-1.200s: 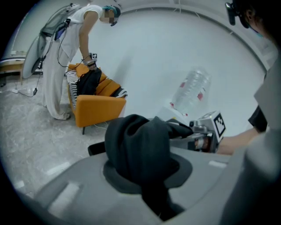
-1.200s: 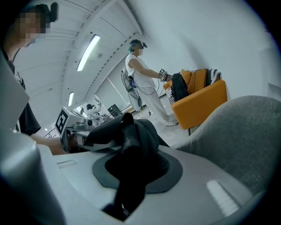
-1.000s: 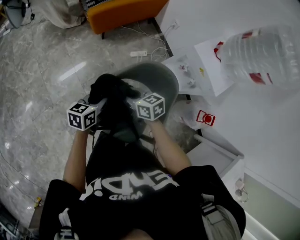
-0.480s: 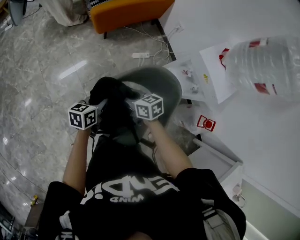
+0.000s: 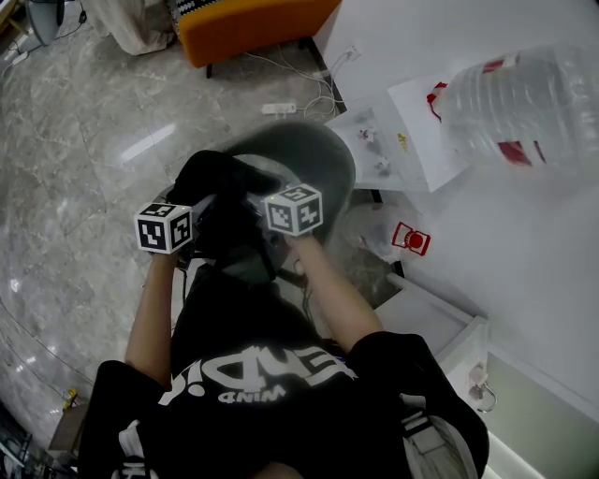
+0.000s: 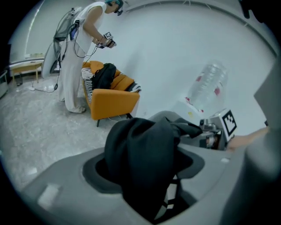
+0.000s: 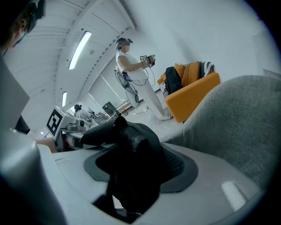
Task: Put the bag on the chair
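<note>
A black bag (image 5: 225,201) hangs between my two grippers, just above the grey chair (image 5: 323,159). My left gripper (image 5: 192,213) is at the bag's left side and my right gripper (image 5: 264,204) at its right, and both jaws are opening. In the left gripper view the bag's dark fabric (image 6: 145,158) still lies bunched across the pad, with the jaws spread apart around it. The right gripper view shows the bag (image 7: 131,162) draped the same way, with the chair's grey back (image 7: 239,118) close on the right. The fingertips are hidden by fabric in the head view.
An orange sofa (image 5: 248,23) stands beyond the chair, with a power strip (image 5: 278,108) and cables on the marble floor. A white table (image 5: 524,234) at the right carries a large water bottle (image 5: 524,108). Another person (image 6: 77,52) stands by the sofa.
Both grippers and the bag stay over the chair in almost the same spot. Only the head camera's view has shifted a little.
</note>
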Action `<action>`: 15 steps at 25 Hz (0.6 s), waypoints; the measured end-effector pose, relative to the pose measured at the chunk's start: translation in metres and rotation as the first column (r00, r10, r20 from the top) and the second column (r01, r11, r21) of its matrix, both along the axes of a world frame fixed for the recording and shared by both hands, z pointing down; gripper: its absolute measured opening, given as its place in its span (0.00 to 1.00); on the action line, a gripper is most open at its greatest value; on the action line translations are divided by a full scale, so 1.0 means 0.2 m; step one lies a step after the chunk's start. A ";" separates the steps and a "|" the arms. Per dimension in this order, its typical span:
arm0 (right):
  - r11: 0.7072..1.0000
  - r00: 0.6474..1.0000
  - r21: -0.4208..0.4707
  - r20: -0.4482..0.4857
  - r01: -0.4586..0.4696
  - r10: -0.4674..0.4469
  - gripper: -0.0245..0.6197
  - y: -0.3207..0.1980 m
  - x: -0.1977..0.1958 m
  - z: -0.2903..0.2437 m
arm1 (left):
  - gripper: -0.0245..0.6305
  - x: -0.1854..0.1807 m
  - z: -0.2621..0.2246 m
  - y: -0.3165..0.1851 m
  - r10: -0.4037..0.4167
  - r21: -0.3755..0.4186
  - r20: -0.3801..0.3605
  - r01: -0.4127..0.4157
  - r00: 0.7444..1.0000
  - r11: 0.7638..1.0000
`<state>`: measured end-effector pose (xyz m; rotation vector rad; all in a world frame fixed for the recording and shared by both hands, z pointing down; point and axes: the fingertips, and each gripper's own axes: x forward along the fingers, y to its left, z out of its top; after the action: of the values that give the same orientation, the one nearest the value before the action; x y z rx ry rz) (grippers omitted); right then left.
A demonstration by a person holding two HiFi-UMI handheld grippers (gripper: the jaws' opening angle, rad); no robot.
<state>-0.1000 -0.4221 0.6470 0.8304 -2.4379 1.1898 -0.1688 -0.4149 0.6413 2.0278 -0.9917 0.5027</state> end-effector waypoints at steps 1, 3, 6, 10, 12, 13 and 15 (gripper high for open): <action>1.000 1.000 -0.001 0.009 -0.002 0.002 0.44 0.02 0.01 -0.01 | 0.53 0.00 -0.01 0.02 0.004 0.000 0.015 -0.004 1.000 1.000; 1.000 1.000 -0.001 0.020 0.008 -0.008 0.55 0.06 0.01 -0.04 | 0.62 -0.01 -0.02 0.05 0.002 0.008 0.055 -0.002 0.998 1.000; 1.000 1.000 0.024 -0.004 0.019 -0.019 0.61 0.13 0.03 -0.09 | 0.76 -0.05 -0.07 0.09 -0.046 0.052 0.110 0.040 0.993 0.998; 0.998 1.000 0.059 -0.027 0.000 0.002 0.65 0.21 0.10 -0.13 | 0.88 -0.06 -0.19 0.15 -0.118 0.118 0.081 0.109 0.990 0.987; 0.997 1.000 0.076 -0.027 -0.008 0.010 0.66 0.25 0.13 -0.17 | 0.88 -0.05 -0.25 0.19 -0.117 0.140 0.081 0.105 0.990 0.985; 0.996 1.000 0.085 -0.024 -0.011 0.013 0.66 0.27 0.14 -0.19 | 0.88 -0.05 -0.27 0.21 -0.115 0.149 0.084 0.102 0.990 0.984; 0.995 1.000 0.103 -0.015 -0.015 0.017 0.66 0.31 0.16 -0.24 | 0.88 -0.05 -0.32 0.26 -0.118 0.168 0.088 0.102 0.989 0.980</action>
<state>-0.0686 -0.3592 0.5981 0.8861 -2.5019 1.0668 -0.1785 -0.3633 0.5768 2.0939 -1.2328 0.4781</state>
